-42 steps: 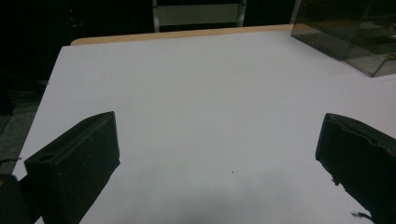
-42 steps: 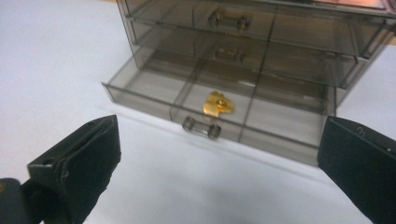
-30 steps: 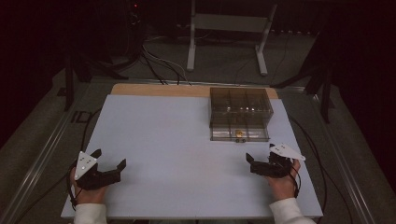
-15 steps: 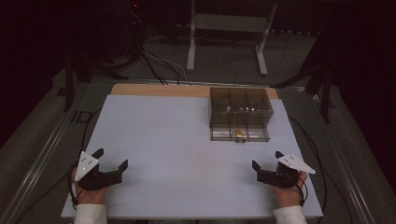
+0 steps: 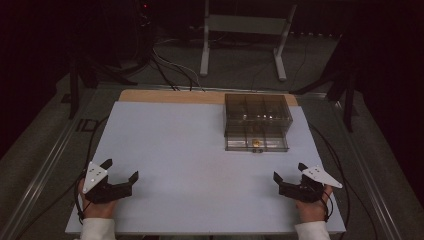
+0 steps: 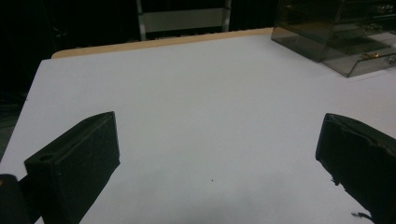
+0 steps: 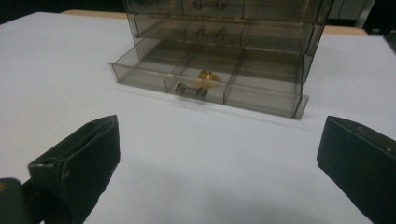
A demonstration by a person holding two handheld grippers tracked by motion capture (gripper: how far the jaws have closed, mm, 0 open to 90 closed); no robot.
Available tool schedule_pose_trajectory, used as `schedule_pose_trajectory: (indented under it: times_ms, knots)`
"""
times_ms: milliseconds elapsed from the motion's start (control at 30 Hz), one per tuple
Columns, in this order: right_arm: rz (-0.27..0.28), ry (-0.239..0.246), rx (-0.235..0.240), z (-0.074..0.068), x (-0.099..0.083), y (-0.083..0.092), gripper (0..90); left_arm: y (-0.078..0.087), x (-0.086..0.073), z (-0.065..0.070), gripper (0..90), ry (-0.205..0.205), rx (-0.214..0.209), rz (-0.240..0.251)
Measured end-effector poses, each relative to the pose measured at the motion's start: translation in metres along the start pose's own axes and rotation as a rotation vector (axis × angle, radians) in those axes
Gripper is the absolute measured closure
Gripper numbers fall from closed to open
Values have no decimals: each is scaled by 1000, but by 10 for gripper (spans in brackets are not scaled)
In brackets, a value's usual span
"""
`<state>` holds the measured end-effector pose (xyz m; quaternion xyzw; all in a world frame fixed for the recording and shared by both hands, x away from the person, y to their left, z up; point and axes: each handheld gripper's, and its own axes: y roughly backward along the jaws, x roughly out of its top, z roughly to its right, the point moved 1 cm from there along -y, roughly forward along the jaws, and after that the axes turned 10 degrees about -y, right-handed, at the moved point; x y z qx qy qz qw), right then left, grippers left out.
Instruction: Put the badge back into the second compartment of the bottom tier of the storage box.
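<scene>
High view: white bench (image 5: 200,165) with a wooden strip along the far edge; smoky clear drawer box (image 5: 257,119) at far right, bottom drawer (image 5: 256,144) pulled out toward the near side, small gold item (image 5: 256,142) inside its middle section. Left gripper (image 5: 120,171) near the front left corner, fingers spread, nothing between them, well apart from the box. Right gripper (image 5: 288,171) near the front right corner, fingers likewise spread and empty, aimed toward the box, clear of it. Left gripper view: two black fingers (image 6: 77,163) wide apart over bare bench (image 6: 196,116); drawer box (image 6: 341,32) far off at upper right. Right gripper view: fingers (image 7: 79,163) wide apart, empty; drawer box (image 7: 224,23) straight ahead, open drawer (image 7: 210,88) facing the camera, gold item (image 7: 207,76) in the centre compartment just behind the small handle (image 7: 191,90); bench (image 7: 210,154) bare between fingers and drawer.
</scene>
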<state>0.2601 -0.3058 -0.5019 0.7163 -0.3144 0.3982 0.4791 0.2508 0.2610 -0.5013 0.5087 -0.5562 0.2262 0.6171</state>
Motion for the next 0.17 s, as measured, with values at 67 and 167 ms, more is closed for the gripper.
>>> schedule_pose_trajectory:
  times_ms: [67,167]
  knots:
    - [-20,-1,-2,1,-1,-2,1,-1,-1,0,3,1,2,-8]
    - [-75,4,-2,1,-4,-9,1,-3,-3,-1,3,18,13,-33]
